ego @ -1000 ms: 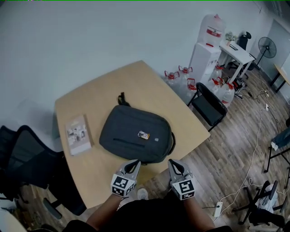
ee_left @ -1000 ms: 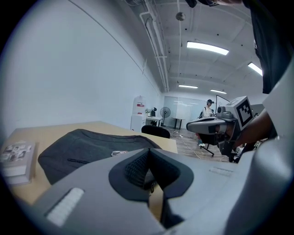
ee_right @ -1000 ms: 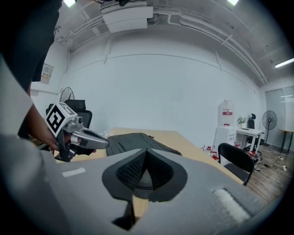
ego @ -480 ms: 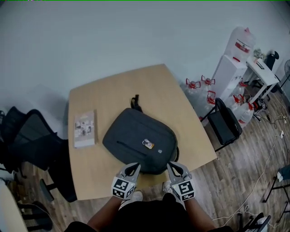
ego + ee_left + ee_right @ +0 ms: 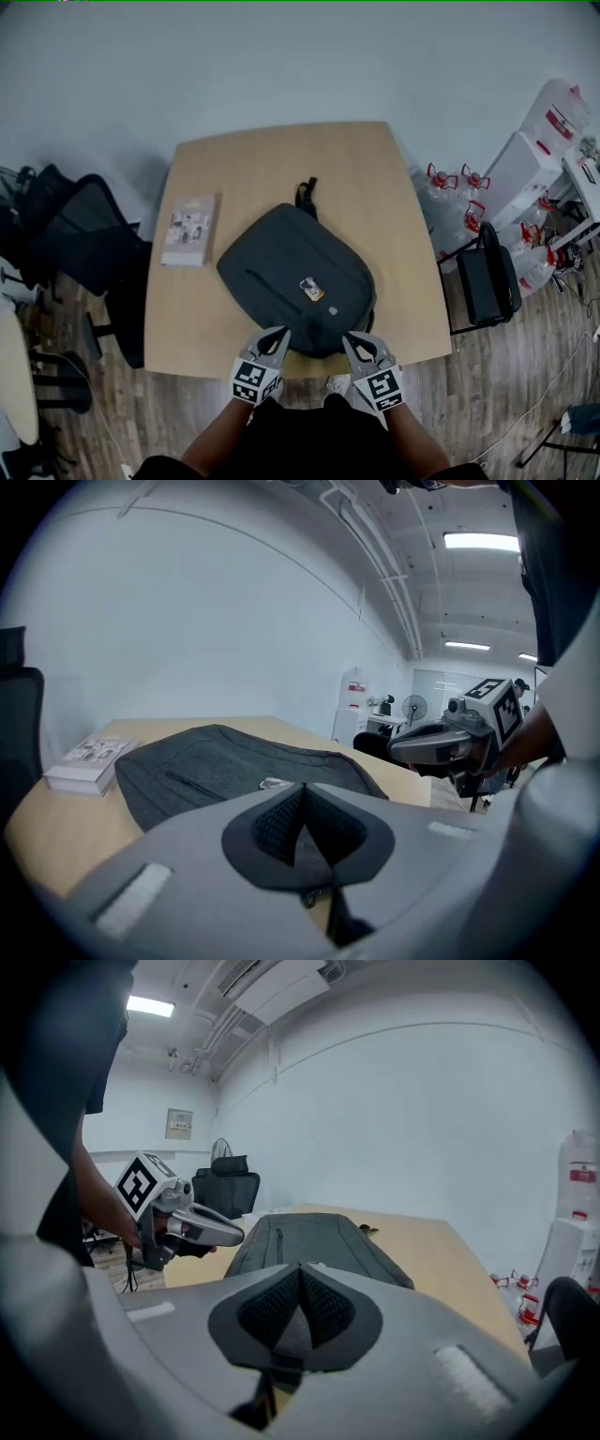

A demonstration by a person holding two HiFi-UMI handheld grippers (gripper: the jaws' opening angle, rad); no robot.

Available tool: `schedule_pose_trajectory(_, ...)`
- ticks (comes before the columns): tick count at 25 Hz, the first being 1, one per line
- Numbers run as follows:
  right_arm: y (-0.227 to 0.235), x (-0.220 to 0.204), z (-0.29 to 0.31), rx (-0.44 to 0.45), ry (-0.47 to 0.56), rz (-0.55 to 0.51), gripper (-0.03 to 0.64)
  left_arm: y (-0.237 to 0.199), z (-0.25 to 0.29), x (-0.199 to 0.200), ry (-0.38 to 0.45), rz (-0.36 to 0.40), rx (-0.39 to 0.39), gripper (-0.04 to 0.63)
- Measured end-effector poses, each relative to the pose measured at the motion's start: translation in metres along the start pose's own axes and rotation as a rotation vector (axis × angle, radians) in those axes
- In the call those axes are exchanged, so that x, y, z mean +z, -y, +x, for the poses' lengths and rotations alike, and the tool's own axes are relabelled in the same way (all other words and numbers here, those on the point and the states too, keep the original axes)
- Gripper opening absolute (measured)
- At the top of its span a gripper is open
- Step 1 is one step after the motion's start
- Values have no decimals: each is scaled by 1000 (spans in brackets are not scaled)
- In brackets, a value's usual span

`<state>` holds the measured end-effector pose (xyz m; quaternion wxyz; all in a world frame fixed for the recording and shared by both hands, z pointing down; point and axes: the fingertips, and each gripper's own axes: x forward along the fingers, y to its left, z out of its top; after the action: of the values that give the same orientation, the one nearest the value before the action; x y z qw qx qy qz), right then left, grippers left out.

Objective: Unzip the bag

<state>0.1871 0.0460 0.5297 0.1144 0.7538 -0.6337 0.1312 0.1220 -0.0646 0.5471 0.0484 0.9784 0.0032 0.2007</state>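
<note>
Having the left gripper (image 5: 277,334) and right gripper (image 5: 351,339) closed and empty, I risk just pushing the bag (image 5: 291,277) away.

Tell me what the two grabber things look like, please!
The left gripper and the right gripper are both light grey and taper to a pointed beak, with black textured pads inside. Each carries a white cube printed with black square markers. The person wears a dark top.
</note>
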Motion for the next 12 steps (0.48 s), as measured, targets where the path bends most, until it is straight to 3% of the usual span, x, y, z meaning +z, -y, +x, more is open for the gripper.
schedule_pose_trajectory(7,-15,-14,12,196,-36,-78,3,-5,-24,-37,-47,-84,167,18)
schedule_pose_trajectory(12,-36,-25,13,275,-69,-103,3,0,-42,-72,-106,-119,206,18)
